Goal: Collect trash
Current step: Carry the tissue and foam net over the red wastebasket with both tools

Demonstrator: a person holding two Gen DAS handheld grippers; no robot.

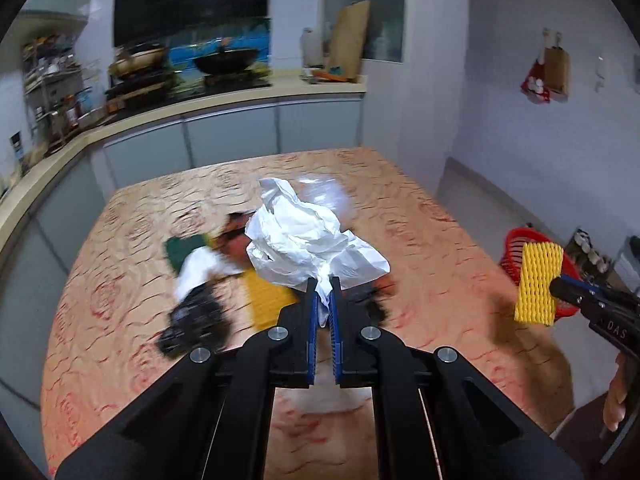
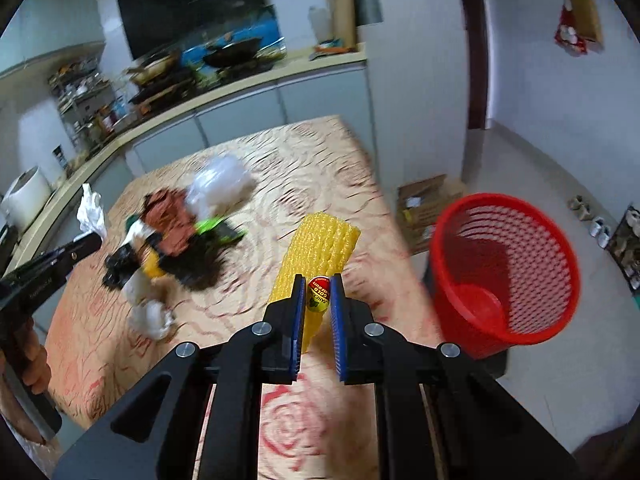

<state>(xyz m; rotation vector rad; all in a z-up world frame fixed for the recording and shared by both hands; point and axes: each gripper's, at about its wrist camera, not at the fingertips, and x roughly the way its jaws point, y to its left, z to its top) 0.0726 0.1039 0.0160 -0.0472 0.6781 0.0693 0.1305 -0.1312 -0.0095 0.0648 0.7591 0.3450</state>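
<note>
My left gripper (image 1: 324, 280) is shut on a crumpled white plastic bag (image 1: 308, 240), lifted above the table; in the right wrist view the same bag (image 2: 91, 209) hangs from it at the far left. My right gripper (image 2: 318, 278) is shut on a yellow foam fruit net (image 2: 320, 248) bearing a red and yellow sticker, and in the left wrist view that net (image 1: 536, 282) shows at the right. A red mesh waste basket (image 2: 508, 268) stands on the floor to the right of the table. A blurred heap of wrappers (image 2: 180, 240) lies on the table.
The table (image 1: 420, 220) carries an orange patterned cloth. A kitchen counter (image 1: 240, 98) with pans runs behind and along the left. A cardboard box (image 2: 428, 200) sits on the floor behind the basket. A person's hand (image 1: 616, 400) holds the right gripper's handle.
</note>
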